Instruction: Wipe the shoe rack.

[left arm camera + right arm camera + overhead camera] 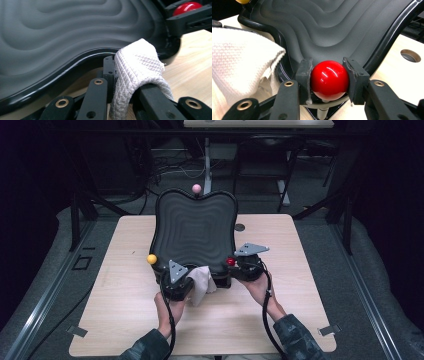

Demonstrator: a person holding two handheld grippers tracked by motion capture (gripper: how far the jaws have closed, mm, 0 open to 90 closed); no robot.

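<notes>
Cloth (pixel 136 66), clamped in the left gripper (pixel 186 286) at the tray's (pixel 195 227) near rim, should wipe in firm strokes while the right gripper (pixel 329 80) grips the red knob (pixel 329 79) steady.

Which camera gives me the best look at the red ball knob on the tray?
The right gripper view: the red ball sits large and central, clamped between that gripper's jaws. The high view shows it as a small red dot at the tray's near right corner. The left gripper view catches part of it at the top edge.
</notes>
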